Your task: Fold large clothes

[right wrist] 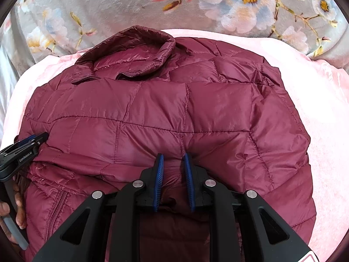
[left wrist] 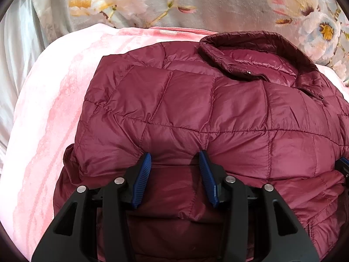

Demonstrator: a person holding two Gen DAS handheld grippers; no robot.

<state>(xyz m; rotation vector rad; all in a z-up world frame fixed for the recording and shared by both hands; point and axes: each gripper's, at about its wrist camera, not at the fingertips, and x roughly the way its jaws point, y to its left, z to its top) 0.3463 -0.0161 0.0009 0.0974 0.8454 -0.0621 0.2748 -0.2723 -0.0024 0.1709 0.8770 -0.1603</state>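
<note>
Two claws, left [left wrist: 174, 159] and right [right wrist: 173, 159], pinch our light, slippery, puffy maroon quilted jacket [left wrist: 196, 109] by its folded near edge.

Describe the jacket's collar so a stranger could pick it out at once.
Start at the pink blanket spread below the floral cover. On it lies a maroon quilted jacket; the collar is at its far end, nearest the flowers. Unlike the flat stitched squares around it, it is a raised, curled, unquilted band.
</note>
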